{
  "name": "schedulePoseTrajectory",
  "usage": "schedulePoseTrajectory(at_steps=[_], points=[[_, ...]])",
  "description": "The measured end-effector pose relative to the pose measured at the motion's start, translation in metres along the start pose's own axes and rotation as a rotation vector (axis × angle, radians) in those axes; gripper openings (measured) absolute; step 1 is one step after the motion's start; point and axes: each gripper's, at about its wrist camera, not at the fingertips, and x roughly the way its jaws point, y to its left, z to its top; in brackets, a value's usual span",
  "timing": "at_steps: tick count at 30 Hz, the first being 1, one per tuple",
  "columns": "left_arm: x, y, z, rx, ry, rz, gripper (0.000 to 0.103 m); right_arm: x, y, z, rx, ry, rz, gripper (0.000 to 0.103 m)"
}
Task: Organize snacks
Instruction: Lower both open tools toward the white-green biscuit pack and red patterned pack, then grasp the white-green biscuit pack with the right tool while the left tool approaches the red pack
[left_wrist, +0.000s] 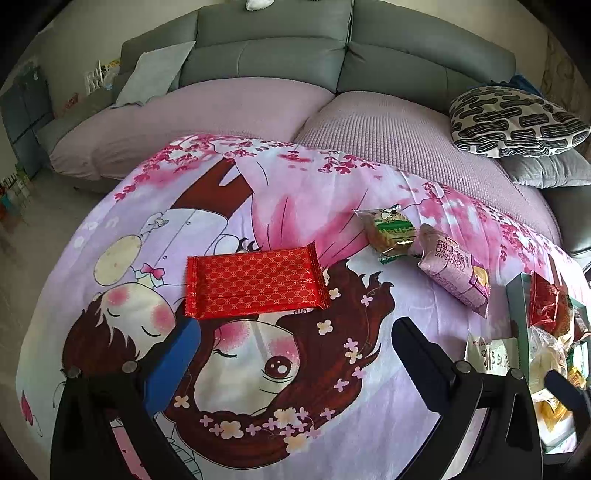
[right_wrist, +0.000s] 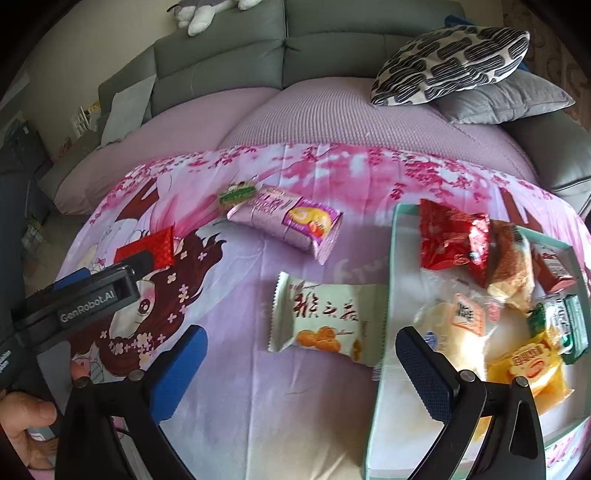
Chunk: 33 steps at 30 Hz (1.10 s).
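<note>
A red patterned packet lies flat on the cartoon bedsheet, just ahead of my left gripper, which is open and holds nothing. Farther right lie a green cake packet and a purple roll packet. In the right wrist view a white packet with red characters rests beside the tray. My right gripper is open just short of it. The tray holds several snacks, among them a red bag and a yellow packet. The left gripper shows at the left.
The sheet lies over pink cushions of a grey sofa. A patterned pillow and a grey pillow sit at the back right. A hand grips the left tool's handle. Floor and shelves lie to the left.
</note>
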Motion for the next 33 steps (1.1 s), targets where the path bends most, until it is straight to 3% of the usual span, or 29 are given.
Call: schedulePoseTrajectory(at_steps=[11, 23, 33], points=[[0.008, 0.029, 0.003, -0.068, 0.016, -0.045, 0.103, 0.012, 0.006, 0.004, 0.009, -0.012, 0.041, 0.103], [0.023, 0.017, 0.0, -0.01, 0.063, -0.074, 0.103, 0.028, 0.002, 0.004, 0.03, -0.002, 0.073, 0.098], [0.028, 0.026, 0.002, -0.048, 0.077, -0.085, 0.103, 0.041, -0.004, 0.007, 0.039, 0.008, 0.007, 0.092]])
